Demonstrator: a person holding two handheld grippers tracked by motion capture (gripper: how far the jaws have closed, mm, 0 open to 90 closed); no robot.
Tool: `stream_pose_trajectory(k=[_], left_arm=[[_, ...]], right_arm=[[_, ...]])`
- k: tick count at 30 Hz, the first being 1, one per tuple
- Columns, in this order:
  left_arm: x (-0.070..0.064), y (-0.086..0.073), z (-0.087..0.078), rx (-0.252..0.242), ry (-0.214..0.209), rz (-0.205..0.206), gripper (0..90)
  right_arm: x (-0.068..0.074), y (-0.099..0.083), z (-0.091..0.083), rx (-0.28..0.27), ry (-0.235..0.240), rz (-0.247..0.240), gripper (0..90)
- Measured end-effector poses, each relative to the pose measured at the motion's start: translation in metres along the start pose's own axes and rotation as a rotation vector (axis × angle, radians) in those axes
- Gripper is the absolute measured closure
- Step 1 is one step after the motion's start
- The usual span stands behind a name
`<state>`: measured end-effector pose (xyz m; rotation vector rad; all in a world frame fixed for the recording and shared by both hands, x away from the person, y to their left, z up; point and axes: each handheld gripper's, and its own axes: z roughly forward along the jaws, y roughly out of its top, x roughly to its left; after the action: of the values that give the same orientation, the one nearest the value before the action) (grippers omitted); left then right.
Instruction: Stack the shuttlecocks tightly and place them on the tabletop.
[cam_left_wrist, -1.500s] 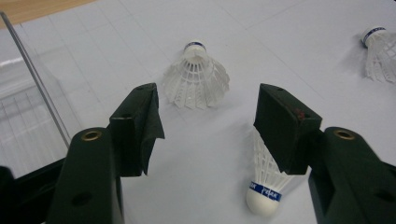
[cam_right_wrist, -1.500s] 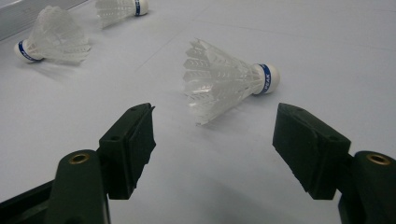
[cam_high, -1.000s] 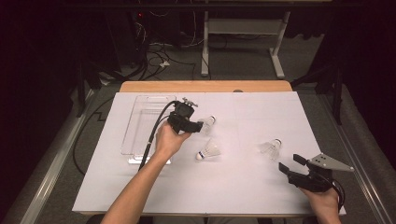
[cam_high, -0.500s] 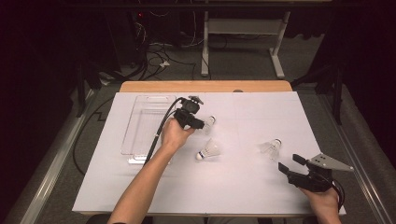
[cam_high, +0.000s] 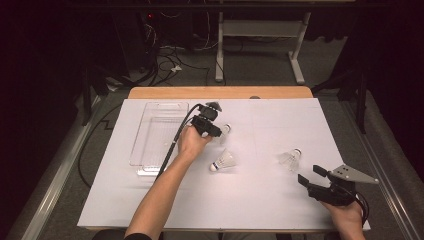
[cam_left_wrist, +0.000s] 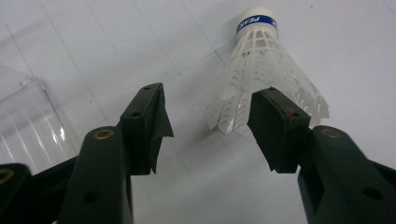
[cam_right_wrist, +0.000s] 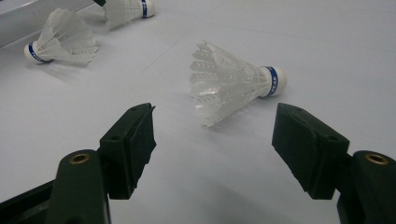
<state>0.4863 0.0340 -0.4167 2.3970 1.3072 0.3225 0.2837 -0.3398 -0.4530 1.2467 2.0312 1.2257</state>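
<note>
Tongs on the left (cam_left_wrist: 210, 121) stand apart over a white shuttlecock (cam_left_wrist: 261, 79) lying on the counter (cam_high: 260, 200) just right of the clear tray (cam_high: 150, 150); its skirt edge meets one jaw. Nearer lies a second shuttlecock (cam_high: 223, 161), a third (cam_high: 290, 158) farther right. Near the counter's right corner, the right tongs (cam_right_wrist: 215, 140) gape toward that third one without touching.
</note>
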Motion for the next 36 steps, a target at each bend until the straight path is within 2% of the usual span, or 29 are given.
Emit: stream_pose_trajectory(k=[12, 19, 22, 27, 33, 36], left_arm=[[0.002, 0.004, 0.003, -0.009, -0.002, -0.001, 60.8], [-0.002, 0.007, 0.005, 0.004, -0.014, 0.03, 72.9], [-0.004, 0.008, 0.005, -0.003, -0.025, 0.045, 82.3], [-0.004, 0.007, 0.003, -0.006, -0.041, 0.059, 88.4], [-0.006, 0.005, -0.005, -0.01, -0.062, 0.078, 89.5], [-0.007, 0.003, -0.012, -0.002, -0.069, 0.104, 89.6]], right_arm=[[0.001, 0.0, 0.0, 0.001, 0.009, 0.0, 30.1], [0.001, 0.0, 0.0, 0.001, 0.008, -0.002, 30.1], [0.0, 0.0, 0.0, 0.001, 0.008, -0.002, 30.1], [0.0, 0.0, 0.0, 0.003, 0.009, -0.002, 30.1], [0.001, 0.0, 0.0, 0.007, 0.008, -0.002, 30.2], [0.001, 0.0, 0.0, 0.007, 0.008, -0.002, 30.2]])
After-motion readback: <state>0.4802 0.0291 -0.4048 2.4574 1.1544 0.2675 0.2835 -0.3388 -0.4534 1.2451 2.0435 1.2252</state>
